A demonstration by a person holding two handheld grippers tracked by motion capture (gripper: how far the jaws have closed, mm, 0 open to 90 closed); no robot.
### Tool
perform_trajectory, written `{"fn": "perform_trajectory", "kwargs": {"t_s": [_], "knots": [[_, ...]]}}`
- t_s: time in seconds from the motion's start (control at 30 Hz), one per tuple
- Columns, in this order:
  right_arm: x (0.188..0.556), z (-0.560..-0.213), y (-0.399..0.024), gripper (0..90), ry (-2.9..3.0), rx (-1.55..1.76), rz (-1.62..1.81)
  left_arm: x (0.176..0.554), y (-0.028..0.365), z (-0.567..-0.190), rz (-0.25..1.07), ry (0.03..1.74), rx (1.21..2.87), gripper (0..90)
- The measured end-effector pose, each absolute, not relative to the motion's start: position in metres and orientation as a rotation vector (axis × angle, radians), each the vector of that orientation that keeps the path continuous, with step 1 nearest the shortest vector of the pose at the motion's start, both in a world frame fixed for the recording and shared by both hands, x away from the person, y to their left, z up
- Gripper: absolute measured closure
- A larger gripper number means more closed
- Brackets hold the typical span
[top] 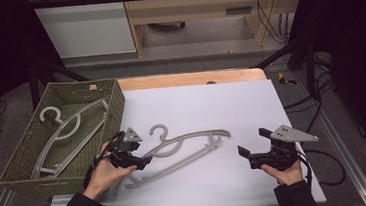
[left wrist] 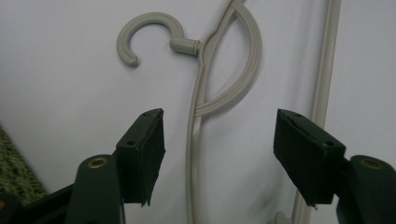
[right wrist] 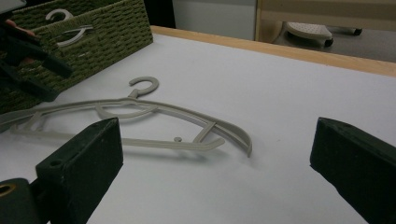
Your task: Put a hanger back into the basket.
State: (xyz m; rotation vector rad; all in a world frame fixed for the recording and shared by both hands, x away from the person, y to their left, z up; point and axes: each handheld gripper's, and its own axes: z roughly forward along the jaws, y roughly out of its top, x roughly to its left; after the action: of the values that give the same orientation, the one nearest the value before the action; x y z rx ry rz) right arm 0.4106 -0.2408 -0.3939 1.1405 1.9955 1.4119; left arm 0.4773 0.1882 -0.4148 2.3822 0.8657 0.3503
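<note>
Dark long sleeves covered both forearms to the wrists. Each hand carried a black, blocky plastic left gripper or right gripper, topped by a grey three-cornered plate with small holes, trailing black cable; brass-coloured screws marked the jaw arms.

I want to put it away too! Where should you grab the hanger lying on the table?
Grip the hanger on its thin top arm just below the hook, coming straight down from above. It lies flat, and that arm already runs between the left gripper's open jaws, which suits a pinch across it.
</note>
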Motion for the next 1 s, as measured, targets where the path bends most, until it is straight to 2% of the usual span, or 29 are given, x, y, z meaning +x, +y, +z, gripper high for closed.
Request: {"fn": "perform_trajectory", "kwargs": {"t_s": [0.47,0.8,0.87,0.93,1.0], "knots": [[0.411,-0.395,-0.239,2.7,2.009,1.136,1.405,0.489,0.185,-0.446,0.370,0.992,2.473,48.7],[0.411,-0.396,-0.237,2.7,2.016,1.132,1.396,0.490,0.183,-0.453,0.319,1.034,2.504,66.9],[0.411,-0.396,-0.237,2.7,2.017,1.134,1.400,0.490,0.183,-0.453,0.320,1.045,2.505,67.9],[0.411,-0.396,-0.237,2.7,2.017,1.138,1.397,0.489,0.184,-0.452,0.319,1.060,2.507,77.0],[0.411,-0.396,-0.237,2.7,2.017,1.138,1.398,0.489,0.183,-0.452,0.317,1.056,2.511,78.7]]}}
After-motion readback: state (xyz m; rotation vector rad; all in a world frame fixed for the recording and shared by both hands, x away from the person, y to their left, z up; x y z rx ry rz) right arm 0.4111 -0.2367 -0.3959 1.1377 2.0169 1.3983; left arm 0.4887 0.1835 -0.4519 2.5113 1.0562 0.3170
